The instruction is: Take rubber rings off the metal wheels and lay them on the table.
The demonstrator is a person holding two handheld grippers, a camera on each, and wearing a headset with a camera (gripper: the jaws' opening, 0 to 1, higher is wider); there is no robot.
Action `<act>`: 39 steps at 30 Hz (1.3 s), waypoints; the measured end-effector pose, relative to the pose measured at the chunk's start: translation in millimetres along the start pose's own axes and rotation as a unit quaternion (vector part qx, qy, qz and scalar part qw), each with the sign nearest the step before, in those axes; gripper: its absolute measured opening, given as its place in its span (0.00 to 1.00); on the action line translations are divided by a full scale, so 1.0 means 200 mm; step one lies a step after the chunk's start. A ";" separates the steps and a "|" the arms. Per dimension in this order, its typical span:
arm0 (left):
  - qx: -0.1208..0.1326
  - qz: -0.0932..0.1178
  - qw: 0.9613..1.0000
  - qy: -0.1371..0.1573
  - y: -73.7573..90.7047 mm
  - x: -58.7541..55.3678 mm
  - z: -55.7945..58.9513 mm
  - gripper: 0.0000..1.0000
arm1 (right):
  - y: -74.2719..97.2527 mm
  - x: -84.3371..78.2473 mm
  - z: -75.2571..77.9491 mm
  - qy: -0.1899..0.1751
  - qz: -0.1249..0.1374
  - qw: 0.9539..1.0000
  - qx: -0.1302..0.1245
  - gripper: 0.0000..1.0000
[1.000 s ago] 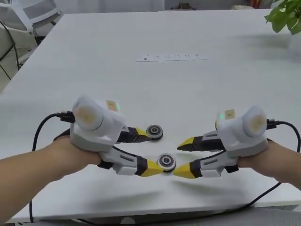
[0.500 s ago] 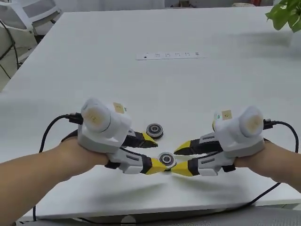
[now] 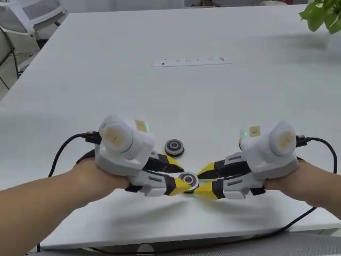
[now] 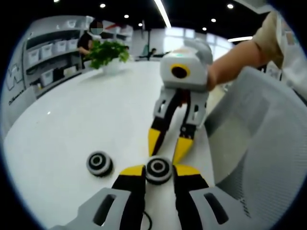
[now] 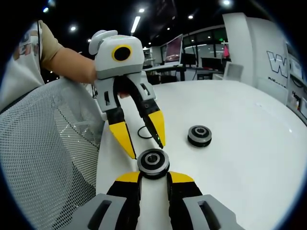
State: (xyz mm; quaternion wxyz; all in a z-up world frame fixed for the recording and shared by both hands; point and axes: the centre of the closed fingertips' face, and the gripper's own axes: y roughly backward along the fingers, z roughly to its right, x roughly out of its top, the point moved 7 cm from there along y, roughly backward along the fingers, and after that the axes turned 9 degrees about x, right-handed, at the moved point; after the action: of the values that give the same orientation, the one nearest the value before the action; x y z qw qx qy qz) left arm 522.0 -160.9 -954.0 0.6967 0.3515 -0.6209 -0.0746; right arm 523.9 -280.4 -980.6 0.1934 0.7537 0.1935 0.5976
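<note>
Two small metal wheels with black rubber rings lie on the white table (image 3: 213, 101). The nearer wheel (image 3: 188, 180) (image 4: 158, 170) (image 5: 153, 163) sits between both grippers. My left gripper (image 3: 180, 175) (image 4: 159, 171) has its yellow tips pressed against the two sides of this wheel. My right gripper (image 3: 199, 182) (image 5: 153, 177) faces it from the other side, jaws slightly apart, tips just short of the wheel's rim. The second wheel (image 3: 174, 146) (image 4: 100, 163) (image 5: 199, 135) lies flat a little farther back, untouched.
A white strip with small markings (image 3: 192, 62) lies mid-table. A green plant (image 3: 322, 16) stands at the far right corner. A mesh chair (image 5: 48, 158) is close to the near table edge, and black cables (image 3: 64, 152) trail from both grippers.
Both grippers have moved inward toward the near wheel and narrowed their jaws. The left one has gone from wide open to gripping the wheel's sides.
</note>
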 end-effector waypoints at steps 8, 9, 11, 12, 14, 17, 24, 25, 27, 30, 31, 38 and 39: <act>-0.001 -0.008 1.000 -0.007 -0.02 -0.02 0.01 0.20 | 0.00 0.00 0.00 -0.003 0.002 1.000 0.001 0.18; 0.001 -0.007 1.000 -0.009 -0.02 -0.02 0.01 0.19 | 0.00 0.00 0.00 -0.004 0.003 1.000 0.001 0.18; 0.002 -0.007 1.000 -0.010 -0.02 -0.02 0.01 0.18 | 0.00 0.00 0.00 -0.007 0.004 1.000 0.001 0.18; 0.004 -0.007 1.000 -0.012 -0.02 -0.02 0.01 0.17 | 0.00 0.00 0.00 -0.009 0.006 1.000 0.001 0.17; 0.009 -0.006 1.000 -0.018 -0.02 -0.02 0.01 0.15 | 0.00 0.00 0.00 -0.011 0.007 1.000 0.002 0.17; 0.018 -0.006 0.999 -0.030 -0.03 -0.02 0.02 0.14 | 0.00 -0.01 0.00 -0.016 0.009 1.000 0.003 0.17; 0.025 -0.004 0.999 -0.039 -0.03 -0.01 0.02 0.14 | 0.00 -0.01 0.00 -0.022 0.011 1.000 0.005 0.17; 0.025 -0.004 0.999 -0.038 -0.03 -0.01 0.02 0.14 | 0.00 -0.01 0.00 -0.022 0.012 1.000 0.005 0.17; 0.025 -0.002 0.999 -0.037 -0.03 -0.02 0.02 0.14 | 0.00 -0.01 0.00 -0.021 0.011 1.000 0.007 0.16; 0.024 0.000 0.999 -0.035 -0.03 -0.02 0.02 0.14 | 0.01 -0.01 0.00 -0.019 0.011 1.000 0.009 0.15; 0.024 0.000 0.999 -0.034 -0.03 -0.02 0.02 0.14 | 0.01 -0.01 0.00 -0.018 0.011 1.000 0.009 0.15; 0.022 0.005 0.999 -0.029 -0.03 -0.02 0.02 0.13 | 0.01 -0.02 0.00 -0.013 0.012 1.000 0.012 0.14; 0.022 0.005 0.999 -0.029 -0.03 -0.02 0.02 0.13 | 0.01 -0.02 0.01 -0.015 0.012 1.000 0.013 0.13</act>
State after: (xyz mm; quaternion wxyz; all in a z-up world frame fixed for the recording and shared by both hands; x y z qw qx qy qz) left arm 520.2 -164.8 -961.6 0.6708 0.3615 -0.6440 -0.0676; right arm 524.4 -283.9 -982.5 0.1794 0.7671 0.1892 0.5861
